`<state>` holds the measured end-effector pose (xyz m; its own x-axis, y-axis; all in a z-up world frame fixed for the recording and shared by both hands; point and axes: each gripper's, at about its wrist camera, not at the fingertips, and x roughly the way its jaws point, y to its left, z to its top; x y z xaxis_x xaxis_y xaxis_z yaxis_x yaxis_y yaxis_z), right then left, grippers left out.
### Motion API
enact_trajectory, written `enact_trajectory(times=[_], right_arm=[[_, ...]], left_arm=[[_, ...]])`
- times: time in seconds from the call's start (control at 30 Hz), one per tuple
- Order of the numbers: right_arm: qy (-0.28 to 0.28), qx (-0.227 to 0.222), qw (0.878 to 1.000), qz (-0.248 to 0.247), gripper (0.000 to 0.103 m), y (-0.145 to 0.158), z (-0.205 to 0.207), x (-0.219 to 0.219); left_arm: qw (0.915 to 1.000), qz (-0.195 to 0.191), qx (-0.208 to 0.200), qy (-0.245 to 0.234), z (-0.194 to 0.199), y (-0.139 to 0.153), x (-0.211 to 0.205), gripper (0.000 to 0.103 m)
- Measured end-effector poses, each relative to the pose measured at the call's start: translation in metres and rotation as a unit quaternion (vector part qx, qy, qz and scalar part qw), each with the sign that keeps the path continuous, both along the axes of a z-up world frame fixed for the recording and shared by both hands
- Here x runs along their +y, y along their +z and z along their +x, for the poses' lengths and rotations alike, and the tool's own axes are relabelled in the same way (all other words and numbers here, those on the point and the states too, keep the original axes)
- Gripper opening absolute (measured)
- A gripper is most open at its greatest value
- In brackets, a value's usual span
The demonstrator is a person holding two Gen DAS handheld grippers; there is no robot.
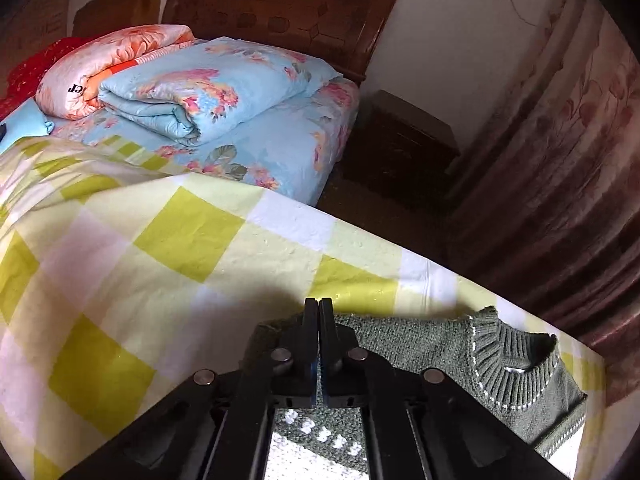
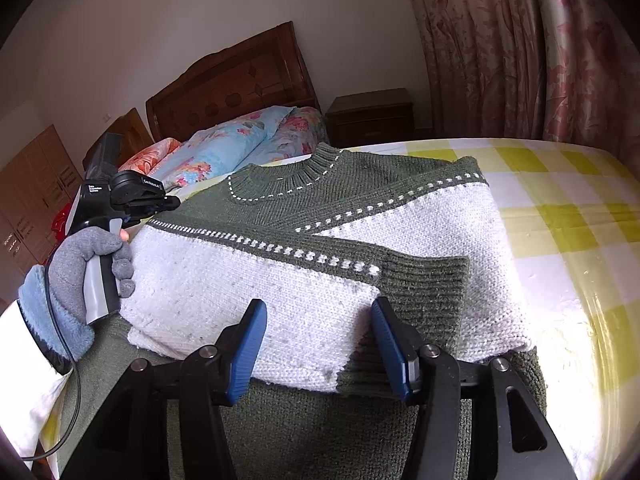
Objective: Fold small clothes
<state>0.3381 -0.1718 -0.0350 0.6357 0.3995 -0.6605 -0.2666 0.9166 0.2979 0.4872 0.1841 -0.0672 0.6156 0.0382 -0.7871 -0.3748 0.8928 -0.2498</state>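
Mid-fold: knit sweater (image 2: 320, 240) lies on the checked bedspread (image 2: 560, 208), one sleeve (image 2: 400, 276) crossed over; left gripper (image 1: 319, 308) clenched on its shoulder edge, right gripper (image 2: 320, 344) released, jaws straddling the hem-side fold; remaining folds pending.

Checked sheet (image 1: 192, 232), floral quilts (image 1: 216, 88), headboard (image 1: 280, 8), nightstand (image 2: 370, 116), curtain (image 2: 520, 48)
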Motion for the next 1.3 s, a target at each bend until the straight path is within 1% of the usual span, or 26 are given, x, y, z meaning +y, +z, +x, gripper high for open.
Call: enact_trajectory(times=[0.1,0.27,0.33,0.37,0.43,0.47,0.53,0.57,0.6,0.7,0.73,0.8,0.93,1.1,1.3], right_arm=[[0.0,0.0,1.0,0.0,0.103,0.0,0.001,0.001],[0.0,0.001,1.0,0.001,0.103,-0.001,0.001,0.001],[0.0,0.001,1.0,0.002,0.103,0.0,0.001,0.0],[0.0,0.001,1.0,0.004,0.103,-0.001,0.001,-0.001],[0.0,0.001,1.0,0.004,0.103,0.0,0.001,-0.001],[0.0,0.001,1.0,0.004,0.103,0.0,0.001,-0.001],[0.0,0.001,1.0,0.004,0.103,0.001,0.001,-0.001],[0.0,0.001,1.0,0.004,0.103,0.001,0.001,0.0],[0.0,0.001,1.0,0.003,0.103,0.001,0.001,0.0],[0.0,0.002,1.0,0.002,0.103,0.001,0.001,0.0],[0.0,0.002,1.0,0.003,0.103,0.001,0.001,0.0],[0.0,0.002,1.0,-0.001,0.103,0.001,0.001,0.001],[-0.001,0.002,1.0,0.001,0.103,0.001,0.001,0.001],[-0.001,0.002,1.0,0.001,0.103,0.001,0.001,0.002],[-0.001,0.003,1.0,0.013,0.103,0.0,0.002,-0.002]], left_arm=[[0.9993,0.035,0.009,-0.003,0.004,0.002,-0.008,0.003],[0.9986,0.05,0.017,0.004,0.006,0.003,-0.009,0.003],[0.9977,0.064,0.02,0.005,0.002,0.007,-0.015,0.002],[0.9974,0.069,0.017,0.008,-0.001,0.011,-0.019,0.002],[0.9972,0.075,-0.003,0.002,-0.013,0.022,-0.031,0.004],[0.997,0.076,-0.014,-0.01,-0.018,0.028,-0.039,0.005],[0.9952,0.068,-0.038,-0.06,-0.033,0.037,-0.062,0.012],[0.9933,0.071,-0.043,-0.081,-0.04,0.039,-0.074,0.014],[0.9914,0.079,-0.043,-0.095,-0.045,0.037,-0.084,0.015],[0.9884,0.092,0.001,-0.121,-0.042,0.008,-0.095,0.016],[0.9882,0.092,-0.017,-0.121,-0.046,0.008,-0.093,0.016],[0.9901,0.082,-0.016,-0.113,-0.047,0.006,-0.089,0.016],[0.9887,0.096,-0.021,-0.113,-0.05,0.006,-0.092,0.016],[0.9912,0.069,-0.029,-0.109,-0.053,0.006,-0.083,0.016],[0.9916,0.065,-0.03,-0.108,-0.054,0.006,-0.083,0.016]])
